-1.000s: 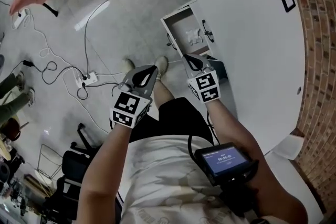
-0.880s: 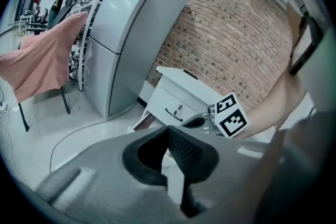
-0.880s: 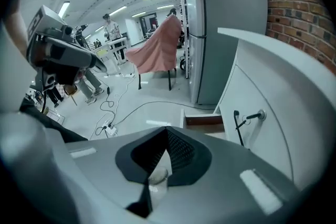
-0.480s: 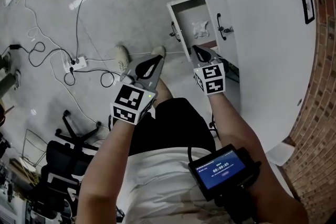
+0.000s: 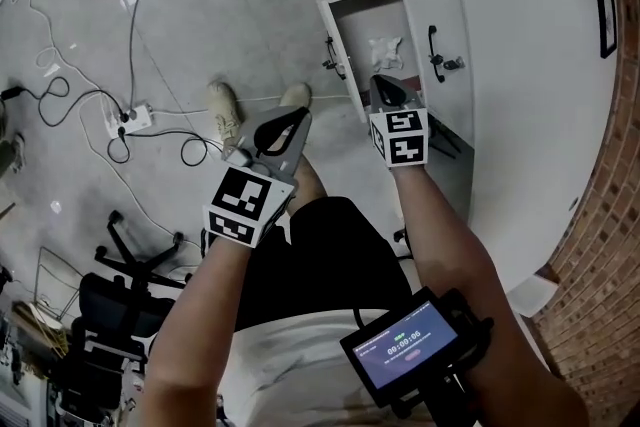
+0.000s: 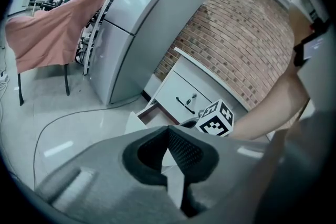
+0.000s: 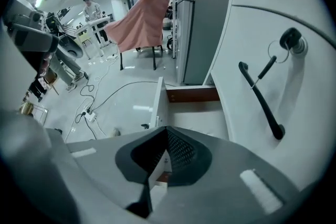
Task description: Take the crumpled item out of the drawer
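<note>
In the head view the lower drawer of the white cabinet stands pulled open. A crumpled white item lies inside it, near the cabinet side. My right gripper is shut and empty, its tip just short of the crumpled item at the drawer's near edge. In the right gripper view the closed right gripper points into the open drawer; the item is hidden behind the jaws. My left gripper hangs shut and empty over the floor, left of the drawer. The left gripper faces the drawer.
The closed upper drawer has a black handle and a key. A power strip with cables and an office chair are on the floor at left. A pink cloth hangs on a rack beside a grey cabinet. A brick wall runs behind.
Both grippers have moved forward toward the drawer, and the right gripper's tip now reaches its near edge. Both stay shut.
</note>
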{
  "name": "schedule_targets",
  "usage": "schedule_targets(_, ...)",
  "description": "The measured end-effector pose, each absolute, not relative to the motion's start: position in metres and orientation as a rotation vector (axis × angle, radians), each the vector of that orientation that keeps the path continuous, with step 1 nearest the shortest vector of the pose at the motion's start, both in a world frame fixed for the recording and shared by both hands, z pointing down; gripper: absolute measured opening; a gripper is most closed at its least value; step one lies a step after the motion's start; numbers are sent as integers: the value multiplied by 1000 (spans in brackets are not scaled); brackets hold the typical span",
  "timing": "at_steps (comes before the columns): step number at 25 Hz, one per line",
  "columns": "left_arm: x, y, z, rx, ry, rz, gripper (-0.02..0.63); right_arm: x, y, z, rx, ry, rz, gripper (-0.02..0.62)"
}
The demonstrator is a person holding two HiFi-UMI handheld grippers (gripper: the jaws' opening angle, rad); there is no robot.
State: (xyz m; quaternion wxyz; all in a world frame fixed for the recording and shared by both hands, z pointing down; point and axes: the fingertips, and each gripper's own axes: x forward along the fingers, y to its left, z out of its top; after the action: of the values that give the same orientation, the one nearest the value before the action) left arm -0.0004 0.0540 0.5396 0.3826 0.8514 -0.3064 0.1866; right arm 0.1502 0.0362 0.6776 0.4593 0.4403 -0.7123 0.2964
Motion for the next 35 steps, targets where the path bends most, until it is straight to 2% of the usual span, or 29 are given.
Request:
schedule_targets(18,28,27,579,2207,-697,444,5,191,13,770,999,-1578,716,10)
schedule_targets(25,23,36,603,2176,-680,462,5,200,10,801,955,-1489,746,50)
schedule_targets(32,16,32,612,2155,-684,443,5,208,9,823,880,-1406,758,145)
schedule_targets(35,16,30,615,2153,-680,434,5,213,11,831,842,-1365,764,153)
